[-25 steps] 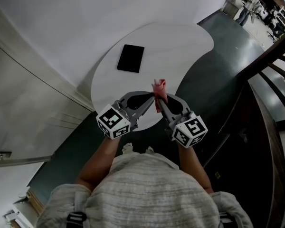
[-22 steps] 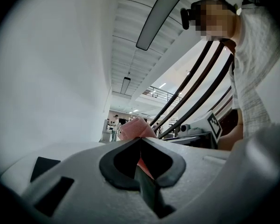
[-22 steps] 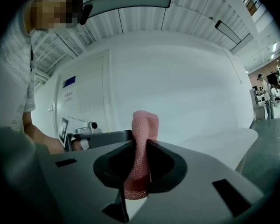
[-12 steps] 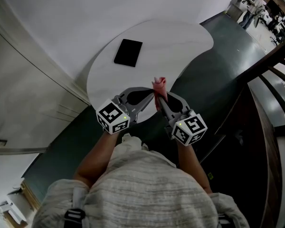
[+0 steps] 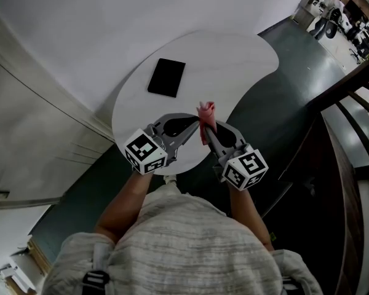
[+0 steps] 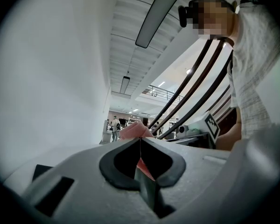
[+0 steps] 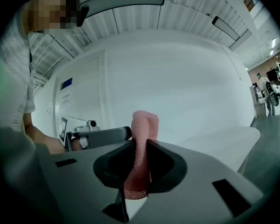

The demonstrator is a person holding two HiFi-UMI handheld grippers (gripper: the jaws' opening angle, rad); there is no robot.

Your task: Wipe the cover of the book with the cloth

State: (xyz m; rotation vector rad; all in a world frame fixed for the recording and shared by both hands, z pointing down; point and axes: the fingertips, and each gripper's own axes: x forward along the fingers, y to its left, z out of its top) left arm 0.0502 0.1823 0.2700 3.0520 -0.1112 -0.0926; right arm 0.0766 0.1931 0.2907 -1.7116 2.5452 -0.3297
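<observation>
The left gripper (image 5: 195, 124) and right gripper (image 5: 205, 129) both pinch the cloth (image 5: 206, 111) over the counter's (image 5: 234, 60) 6 o'clock edge. The book (image 5: 166, 77) lies at 10 o'clock.

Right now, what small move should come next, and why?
Probably carry the cloth forward and left to the book: the left hand-held gripper and the right hand-held gripper both pinch it near the front edge of the table, away from the book.

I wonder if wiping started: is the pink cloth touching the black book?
Apart. Head view: the cloth sits pinched by the right gripper, bare table between it and the book.
</observation>
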